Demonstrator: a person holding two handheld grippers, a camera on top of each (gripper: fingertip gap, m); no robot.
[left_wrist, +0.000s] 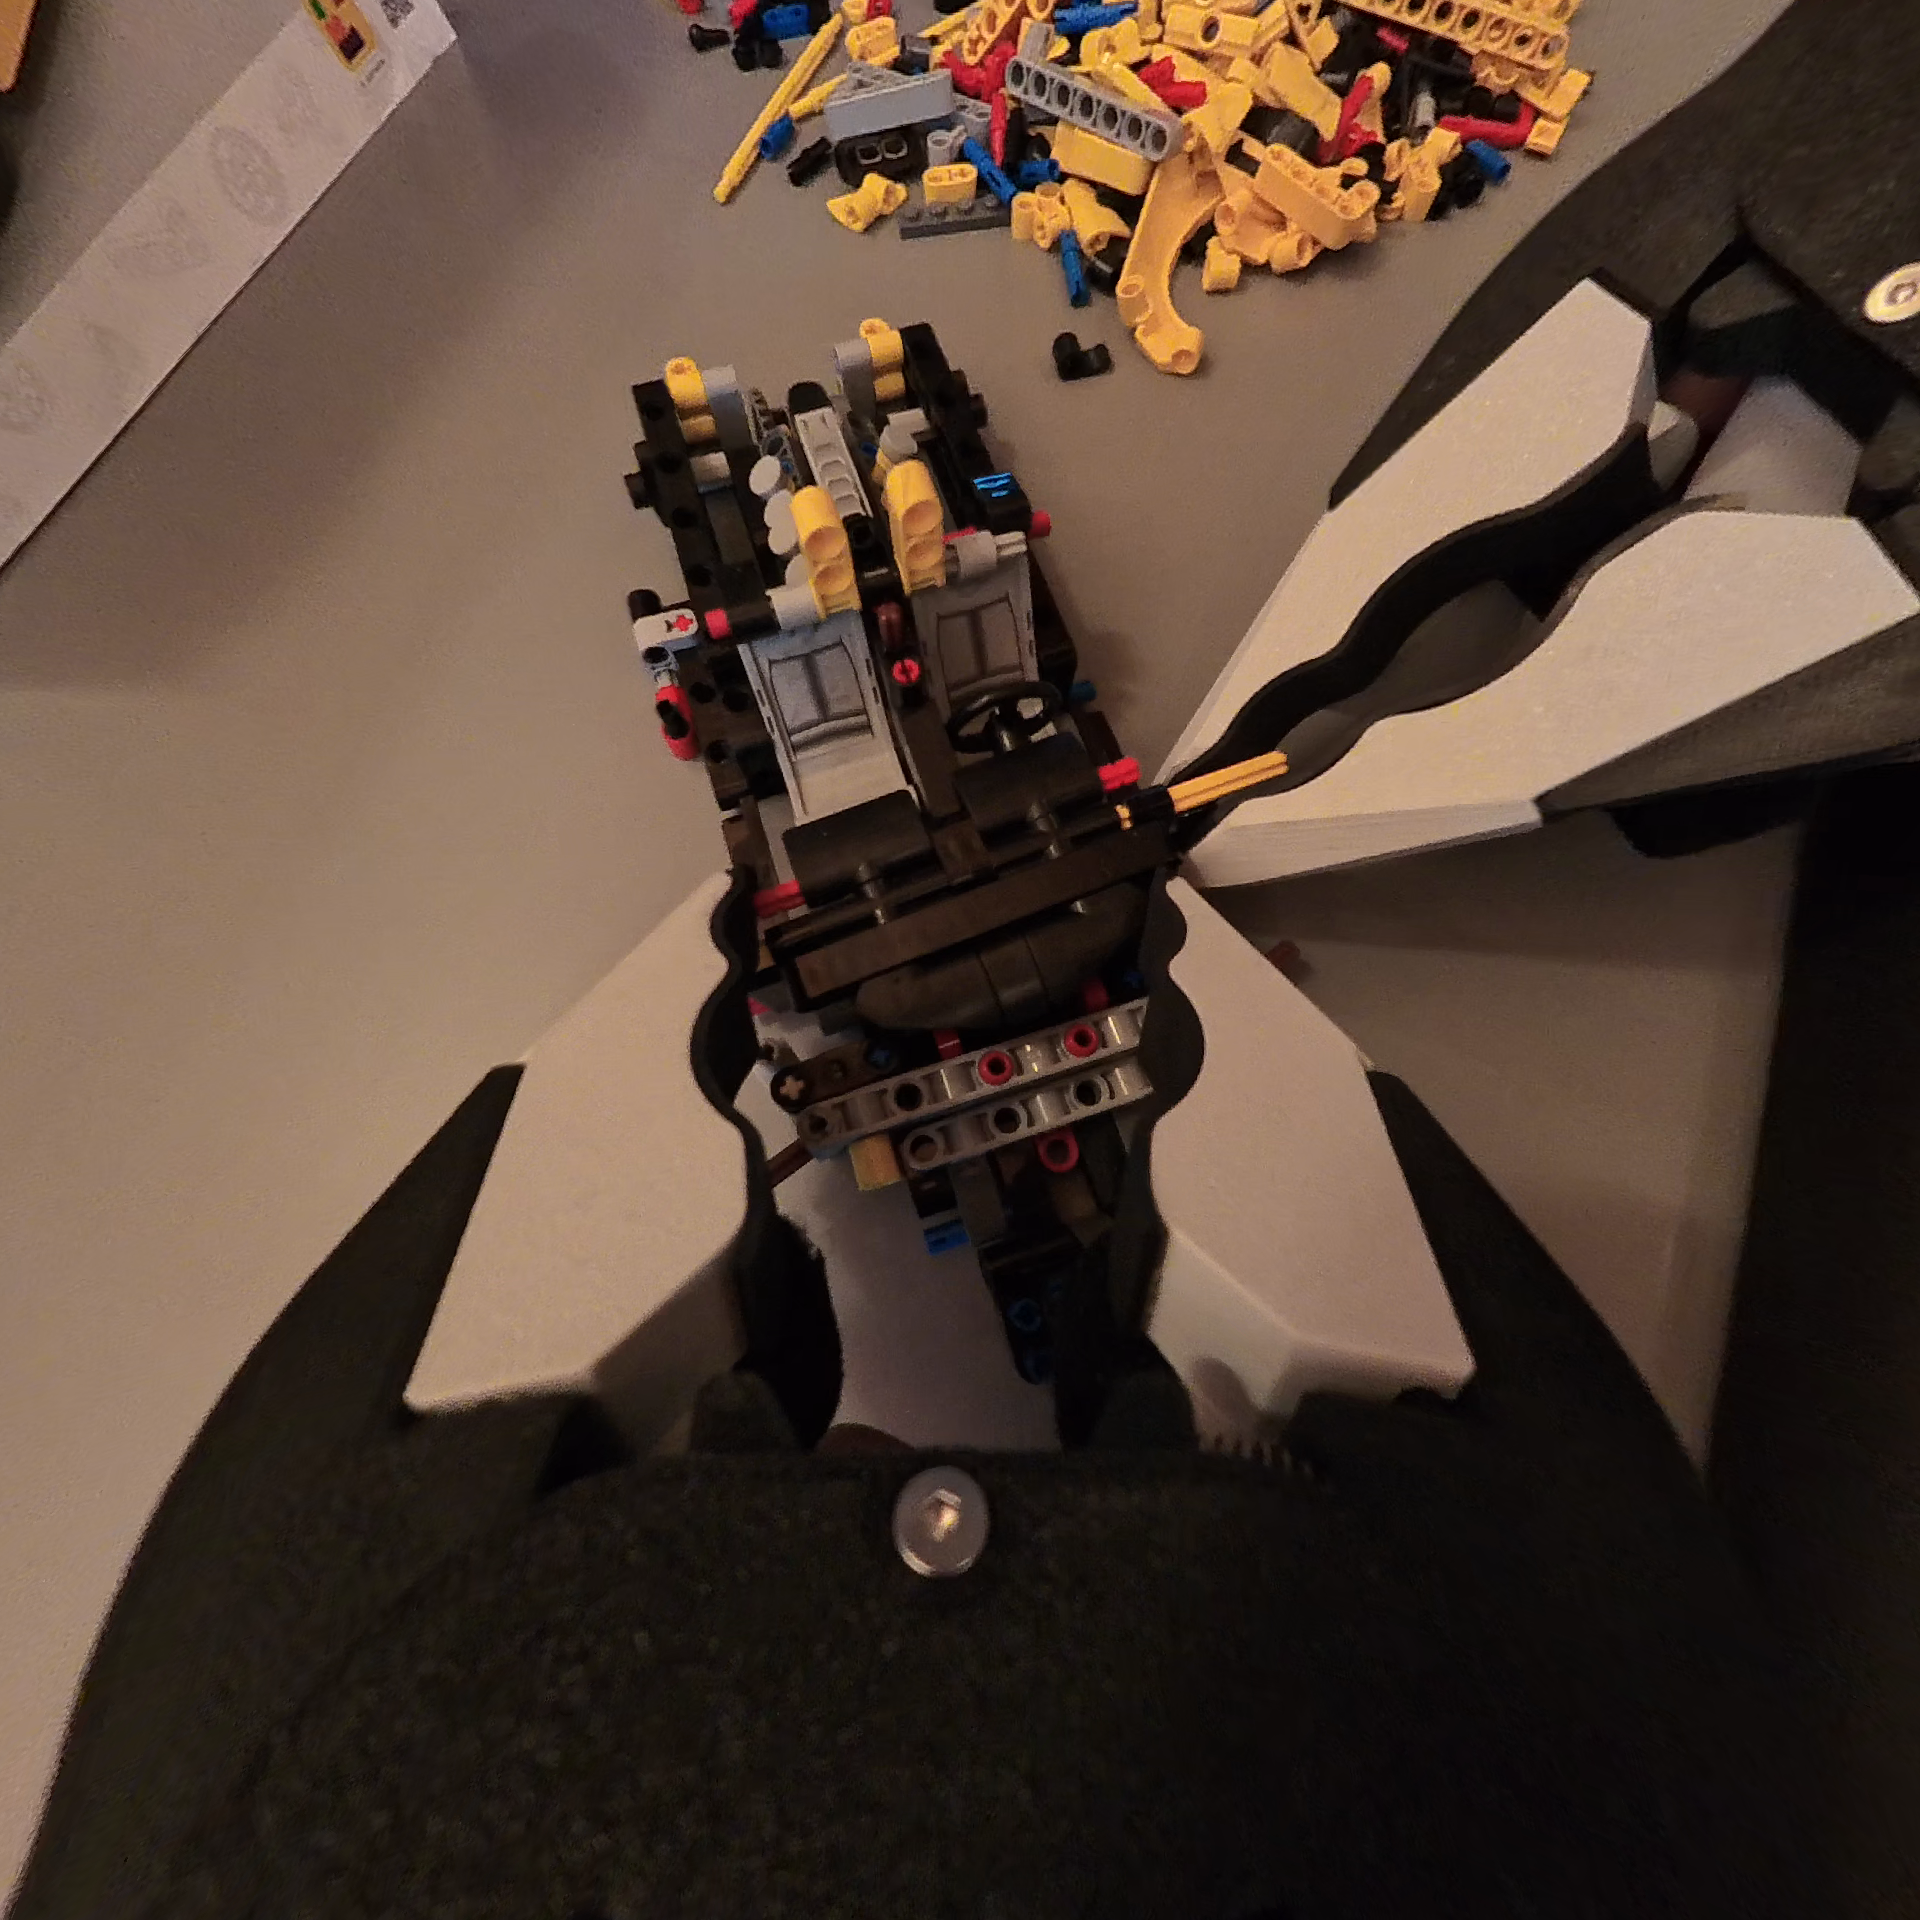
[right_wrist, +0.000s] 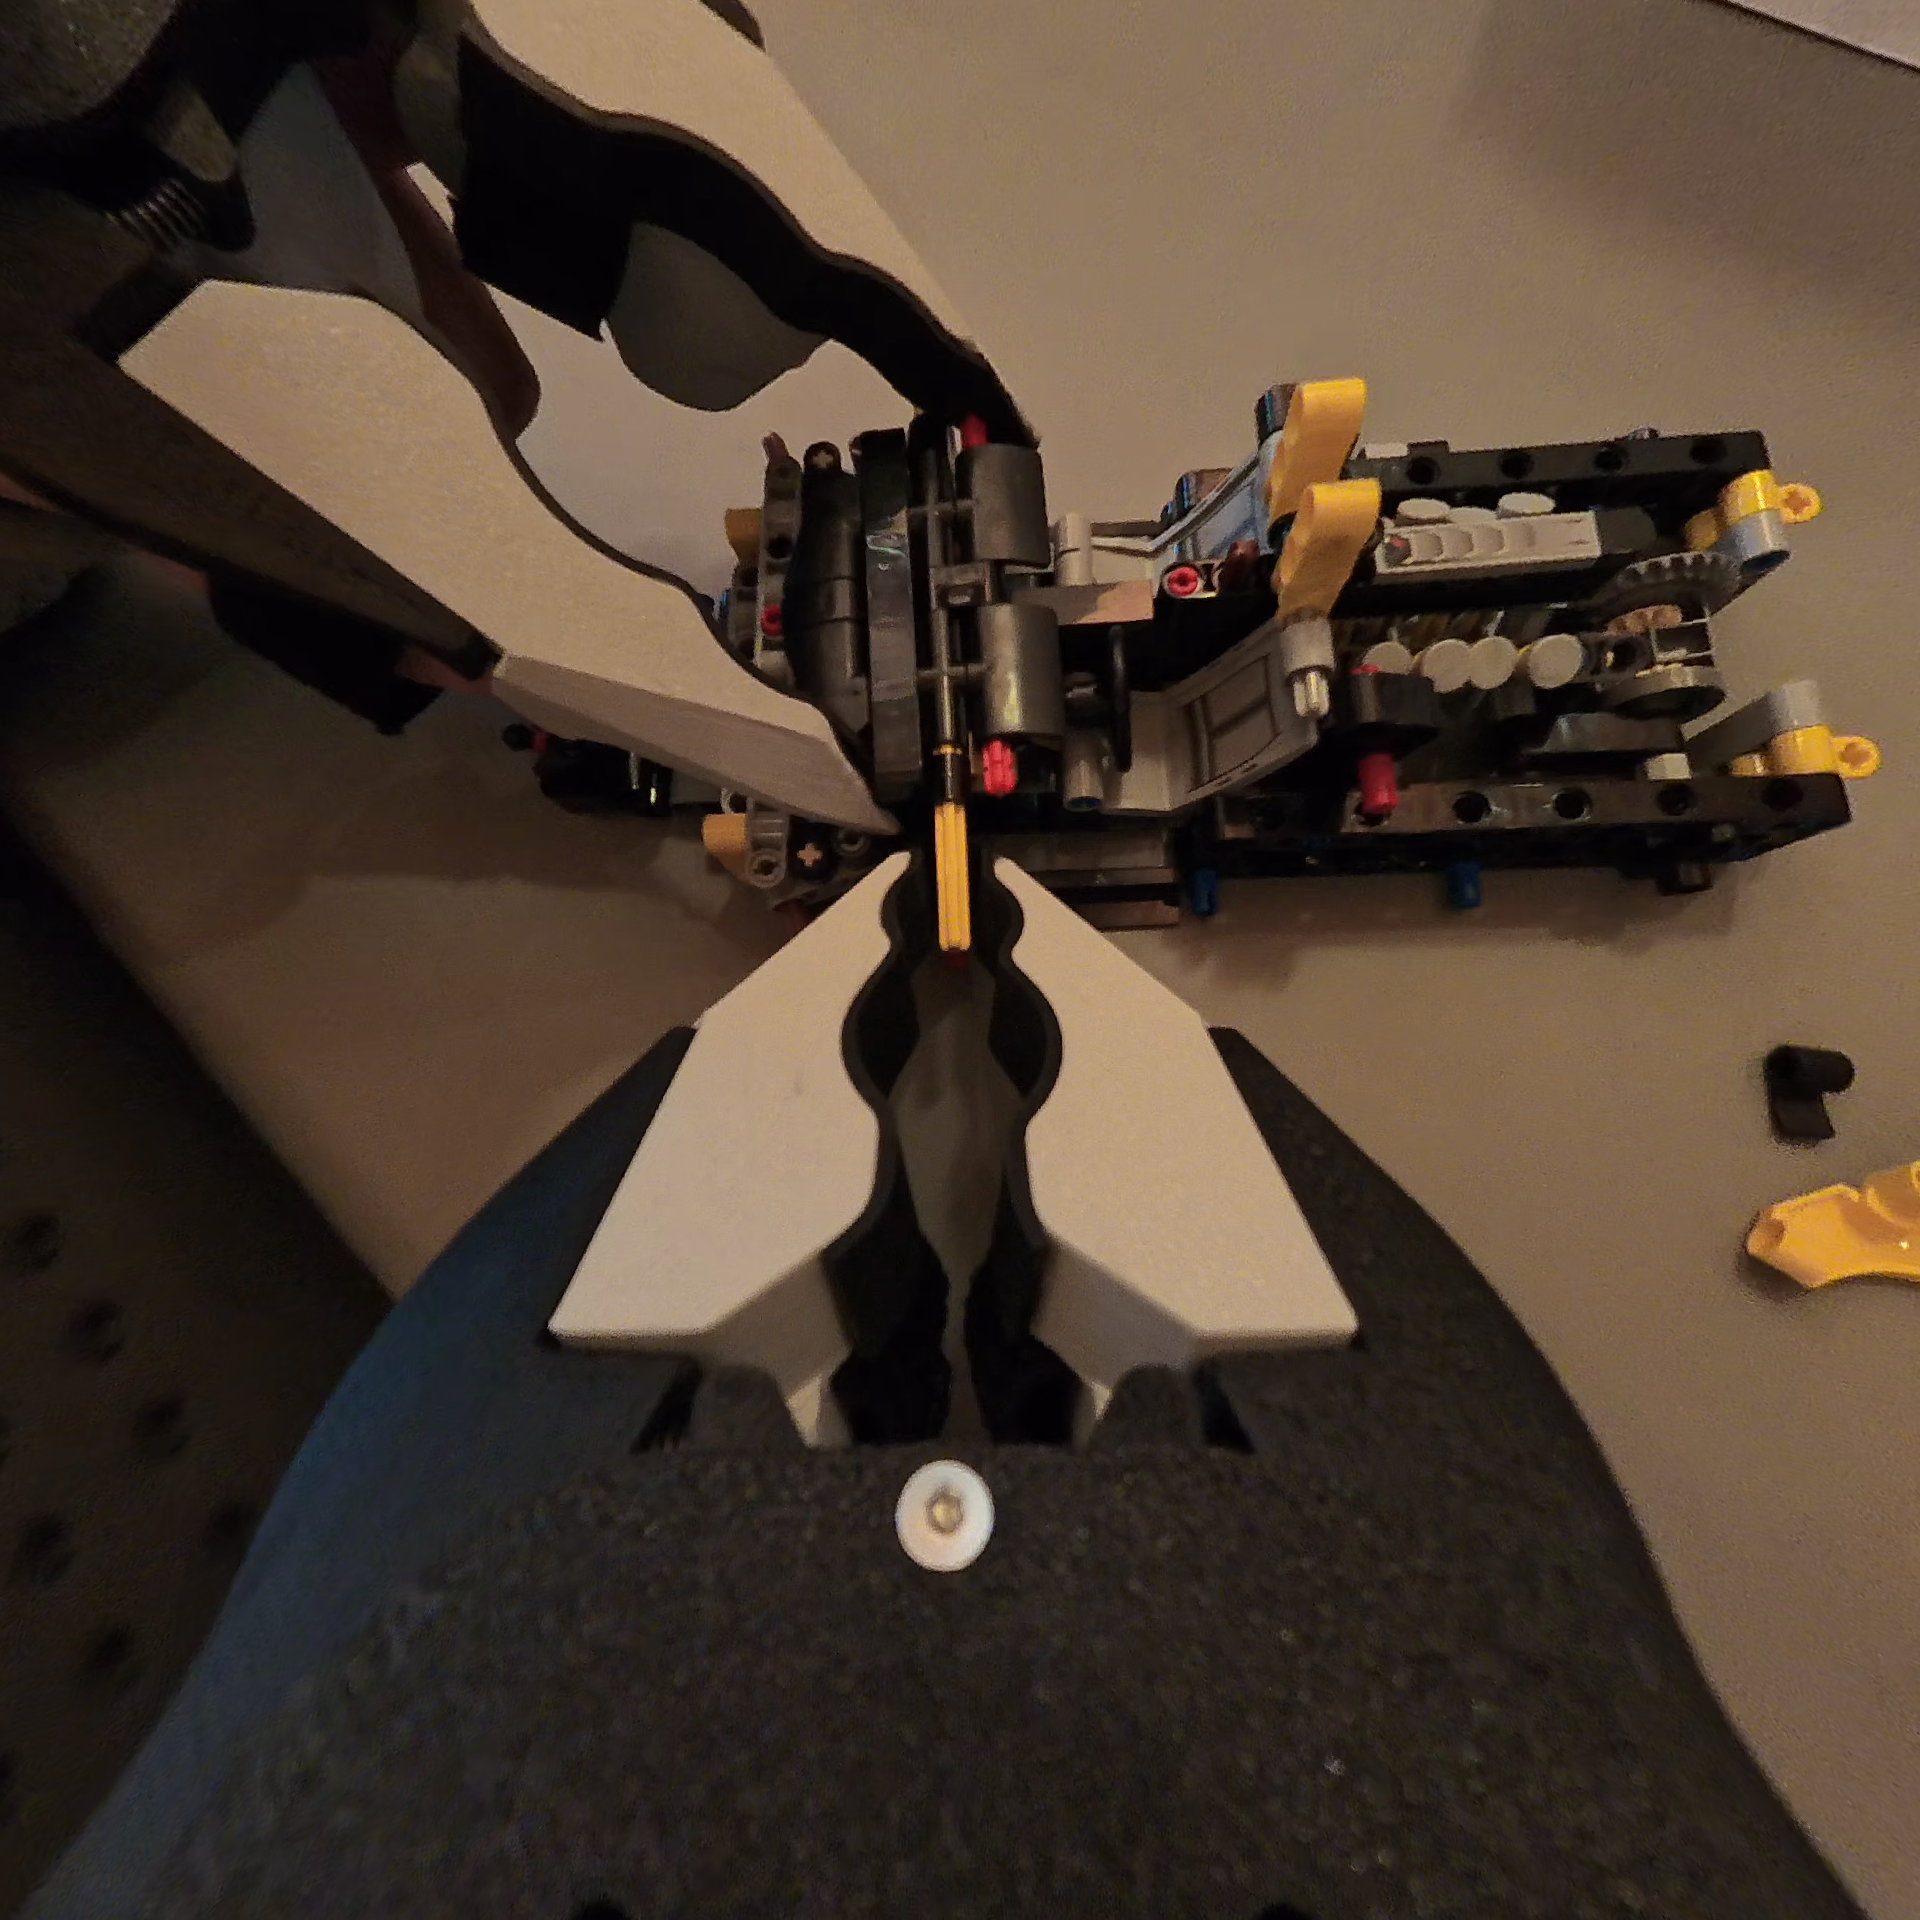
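At the far left of the left wrist view a white printed paper sheet (left_wrist: 197, 239) lies slantwise on the grey worktop (left_wrist: 312, 831), well apart from everything else. In the middle, the left tongs (left_wrist: 945, 997) are clamped on the near end of a partly built black, grey and yellow plastic-brick vehicle chassis (left_wrist: 862, 644), their wavy black pads pressing on either side of its grey holed beams, while the far end of the chassis points away along the worktop. Beyond it, toward the upper right, lies a loose pile of yellow, red, blue and black plastic building pieces (left_wrist: 1174, 125), with a small black connector piece (left_wrist: 1081, 356) lying alone near the pile's edge. At the right, the right tongs (left_wrist: 1195, 800) come in from the side and are closed on a thin yellow plastic axle rod (left_wrist: 1231, 779) whose far end meets the chassis's black crossbeam. In the right wrist view the same rod (right_wrist: 951, 873) sits pinched between the right tongs' (right_wrist: 951, 883) tips, touching the chassis (right_wrist: 1247, 665); a curved yellow piece (right_wrist: 1844, 1226) lies at the right edge.
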